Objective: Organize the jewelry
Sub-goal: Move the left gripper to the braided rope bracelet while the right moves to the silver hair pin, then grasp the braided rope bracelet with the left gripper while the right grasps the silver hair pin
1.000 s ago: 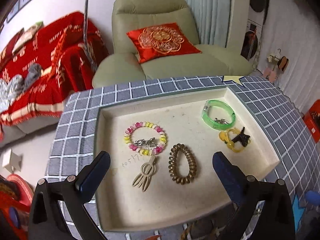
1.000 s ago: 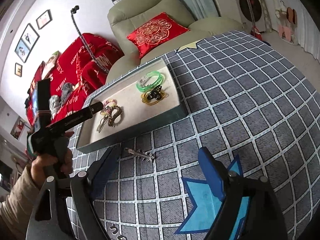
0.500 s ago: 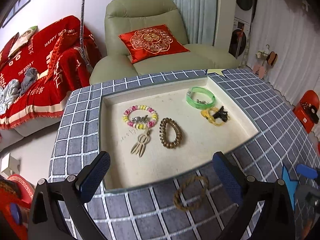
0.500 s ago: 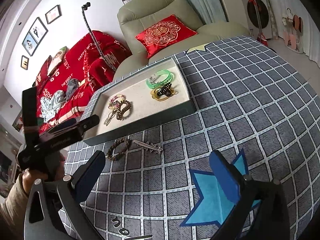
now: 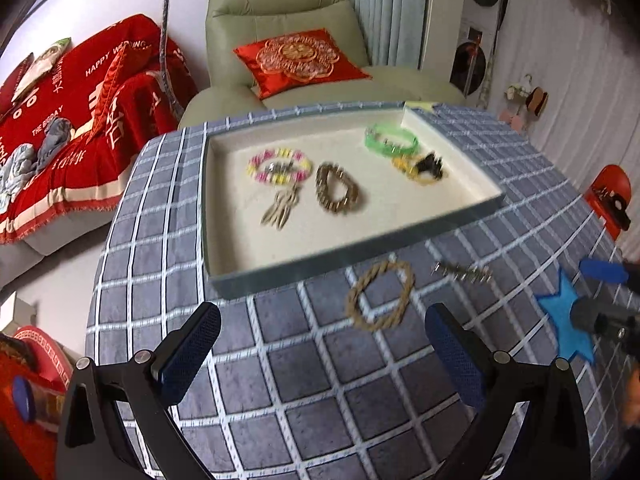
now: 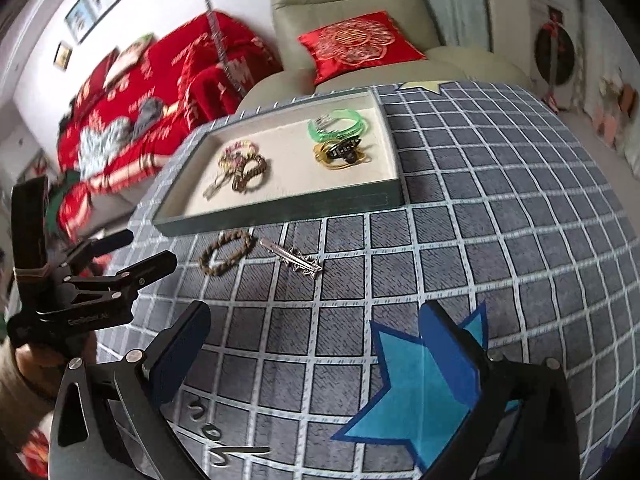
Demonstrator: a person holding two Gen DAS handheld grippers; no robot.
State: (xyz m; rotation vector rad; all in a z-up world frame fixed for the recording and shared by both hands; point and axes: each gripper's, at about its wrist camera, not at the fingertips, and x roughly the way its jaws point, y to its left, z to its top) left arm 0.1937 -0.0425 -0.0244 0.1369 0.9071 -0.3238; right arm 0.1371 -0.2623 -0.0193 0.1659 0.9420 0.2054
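A shallow tray point(image 5: 348, 258) with a cream lining holds a pink-and-yellow bead bracelet point(image 5: 280, 166), a beige claw clip point(image 5: 282, 210), a brown coil hair tie point(image 5: 336, 194), a green bangle point(image 5: 390, 142) and a yellow ring with a black clip point(image 5: 420, 166). In front of the tray, on the cloth, lie a brown rope bracelet point(image 5: 380, 294) and a silver hair clip point(image 5: 462, 272). My left gripper point(image 5: 320, 352) is open and empty, just short of the rope bracelet. My right gripper point(image 6: 316, 348) is wide open and empty, nearer than the silver clip point(image 6: 292, 258).
The table wears a grey checked cloth point(image 5: 280, 380) with a blue star point(image 6: 420, 392). Its left edge point(image 5: 96, 280) drops to the floor. Beyond it stand a green armchair point(image 5: 280, 20) with a red cushion and a red-covered sofa point(image 5: 60, 120). A hand point(image 6: 36, 360) holds the left gripper point(image 6: 144, 248).
The left gripper has drawn back from over the tray, which brings the rope bracelet and silver clip into its view. The right gripper's jaws have widened and its view has rolled.
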